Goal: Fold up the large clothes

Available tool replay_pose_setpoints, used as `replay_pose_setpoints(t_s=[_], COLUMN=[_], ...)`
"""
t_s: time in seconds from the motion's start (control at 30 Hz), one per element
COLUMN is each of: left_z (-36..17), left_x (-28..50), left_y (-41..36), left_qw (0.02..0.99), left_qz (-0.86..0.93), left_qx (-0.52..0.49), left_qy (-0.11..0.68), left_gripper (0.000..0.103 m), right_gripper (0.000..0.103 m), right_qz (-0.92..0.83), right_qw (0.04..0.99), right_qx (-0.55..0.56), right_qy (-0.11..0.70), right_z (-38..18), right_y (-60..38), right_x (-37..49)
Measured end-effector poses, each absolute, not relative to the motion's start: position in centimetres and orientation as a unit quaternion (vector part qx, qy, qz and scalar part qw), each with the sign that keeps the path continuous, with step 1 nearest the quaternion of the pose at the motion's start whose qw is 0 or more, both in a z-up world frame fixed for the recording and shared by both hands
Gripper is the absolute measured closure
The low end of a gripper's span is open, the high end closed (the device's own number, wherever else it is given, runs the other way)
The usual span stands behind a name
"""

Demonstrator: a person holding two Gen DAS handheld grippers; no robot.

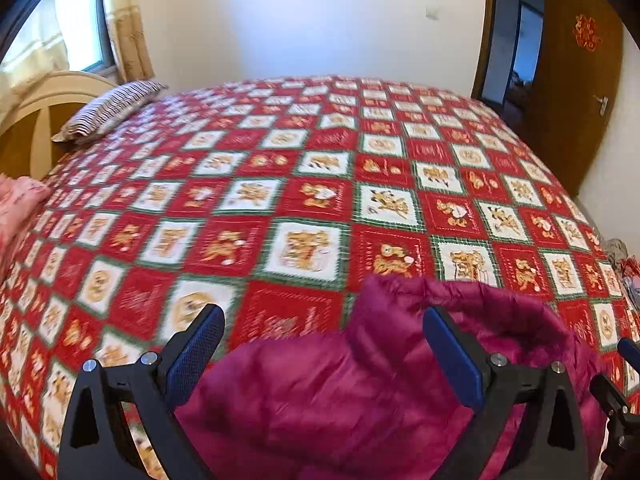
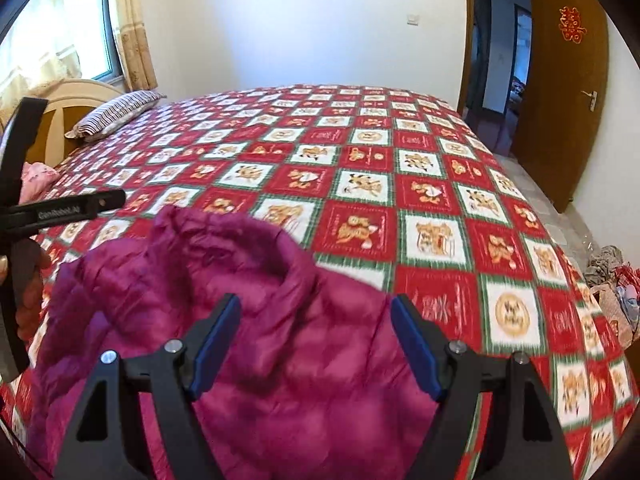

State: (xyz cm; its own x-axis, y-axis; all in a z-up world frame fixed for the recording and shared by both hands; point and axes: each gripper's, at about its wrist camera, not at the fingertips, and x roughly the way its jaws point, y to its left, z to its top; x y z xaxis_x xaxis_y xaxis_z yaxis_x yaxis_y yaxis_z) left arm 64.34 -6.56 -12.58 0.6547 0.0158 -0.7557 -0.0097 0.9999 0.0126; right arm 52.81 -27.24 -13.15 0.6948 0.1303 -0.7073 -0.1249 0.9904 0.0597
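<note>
With both the left claw (image 1: 324, 332) and right claw (image 2: 316, 322) open above the magenta jacket (image 2: 280, 360) near the bed's (image 2: 440, 184) front edge, regrasp matching corners before folding.

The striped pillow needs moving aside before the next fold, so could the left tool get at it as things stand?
Probably not without a long move. The striped pillow lies by the headboard at the far corner, while the left tool hovers open over the magenta jacket. Only bare quilt lies between, so nothing blocks the way.

The purple jacket (image 2: 248, 360) runs off the bottom edge, its lower part unseen. The bedspread (image 1: 280, 184) around it is motion-blurred, its printed figures unreadable.
</note>
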Motion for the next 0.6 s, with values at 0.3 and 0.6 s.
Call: replay_pose_setpoints(t_s=[0.3,0.6], left_z=[-17.3,-17.4], left_x=[67.7,66.1], left_y=[-9.3,-8.2], left_qw=[0.895,0.888], left_qz=[-0.006,-0.083], left_qx=[0.077,0.051], left_qy=[0.439,0.449], left_gripper=[0.003,0.05], right_gripper=[0.023,0.072], right_qz=[0.097,0.106], right_qw=[0.904,0.889], right_qx=[-0.044,-0.064], right_qy=[0.415,0.442], right_z=[-15.4,-17.0], right_y=[-25.1,-24.5], right_x=[58.0,58.9])
